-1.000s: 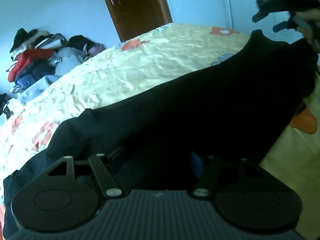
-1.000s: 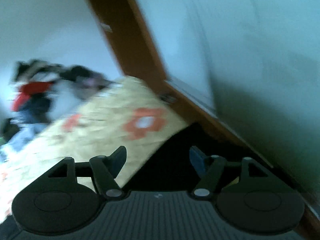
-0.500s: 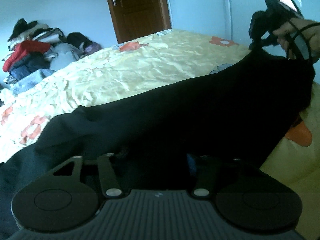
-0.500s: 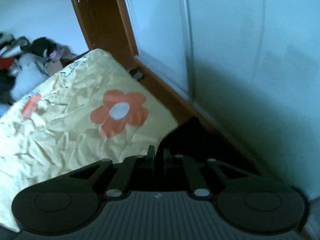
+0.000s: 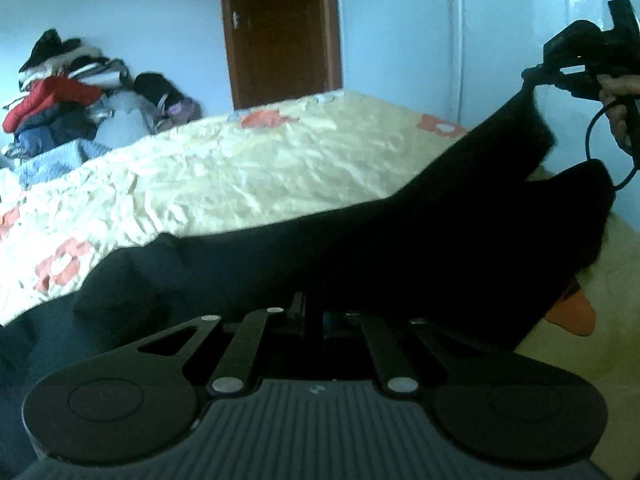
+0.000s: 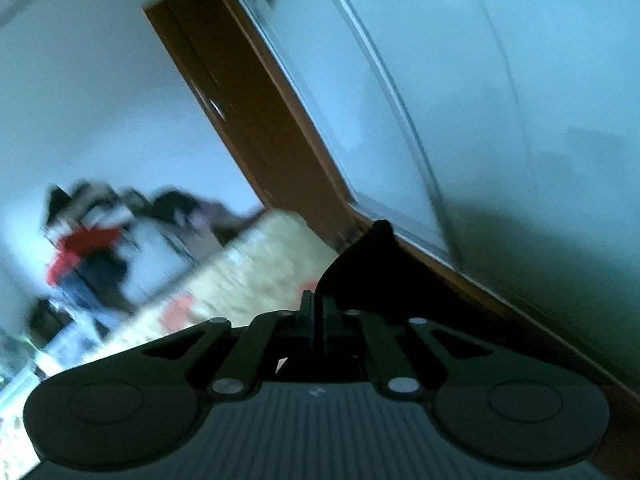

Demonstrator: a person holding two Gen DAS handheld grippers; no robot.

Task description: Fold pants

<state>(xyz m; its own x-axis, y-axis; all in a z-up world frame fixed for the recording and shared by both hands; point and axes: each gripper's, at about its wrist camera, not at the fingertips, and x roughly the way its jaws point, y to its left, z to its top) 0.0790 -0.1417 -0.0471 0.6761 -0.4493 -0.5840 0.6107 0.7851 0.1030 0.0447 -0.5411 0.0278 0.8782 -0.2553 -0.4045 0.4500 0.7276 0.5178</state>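
The black pants (image 5: pixel 360 240) stretch across the near side of the bed, from lower left up to the upper right. My left gripper (image 5: pixel 316 312) is shut on their near edge. My right gripper (image 5: pixel 536 76), seen at the far right of the left wrist view, holds the far corner lifted above the bed. In the right wrist view, which is tilted and blurred, that gripper (image 6: pixel 318 316) is shut on a peak of the black fabric (image 6: pixel 368 256).
The bed has a pale yellow cover with orange flowers (image 5: pixel 240 168). A pile of clothes (image 5: pixel 68 108) lies at the far left. A brown door (image 5: pixel 280 32) and a white wall stand behind the bed. A wardrobe panel (image 6: pixel 480 120) is close on the right.
My left gripper has shut on the pants' near edge. My right gripper, which shut on the far corner half a second ago, has lifted it and tilted upward.
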